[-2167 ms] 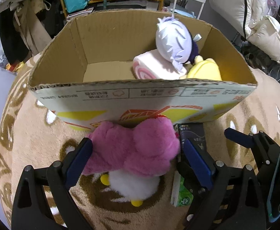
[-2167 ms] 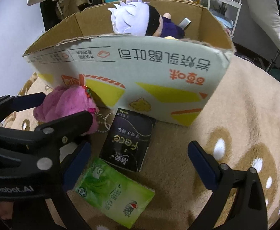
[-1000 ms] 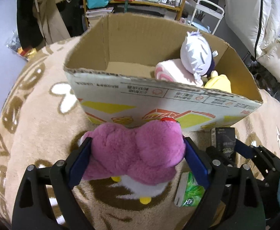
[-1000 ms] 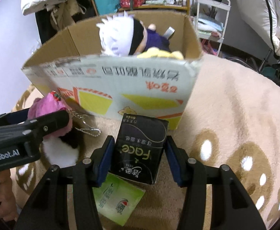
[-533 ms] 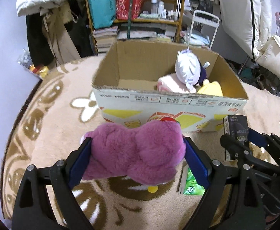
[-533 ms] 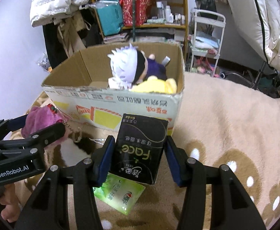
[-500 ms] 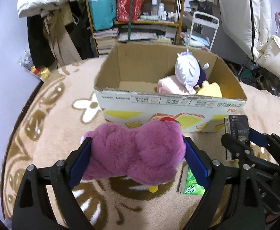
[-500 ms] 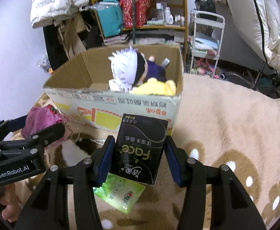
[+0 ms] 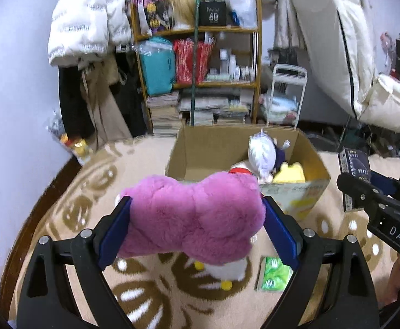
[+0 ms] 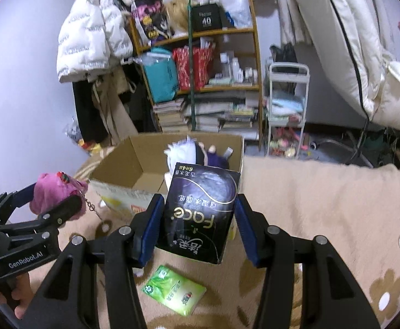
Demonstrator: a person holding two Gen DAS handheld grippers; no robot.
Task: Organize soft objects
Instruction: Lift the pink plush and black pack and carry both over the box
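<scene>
My left gripper is shut on a pink plush toy, held in the air above the carpet; its white body and yellow feet hang below. My right gripper is shut on a black tissue pack, also lifted. Both sit just short of the open cardboard box, which holds a white-haired doll, a pink roll and a yellow plush. In the right wrist view the pink plush toy and left gripper appear at far left, with the box straight ahead.
A green tissue pack lies on the beige patterned carpet below the grippers. Behind the box stand a cluttered wooden shelf, stacked books, a white trolley, hanging coats and white bedding at the right.
Both grippers have risen with their loads, so the pink plush and black pack are off the carpet. The box looks smaller and lower; more of the shelf and room shows.
</scene>
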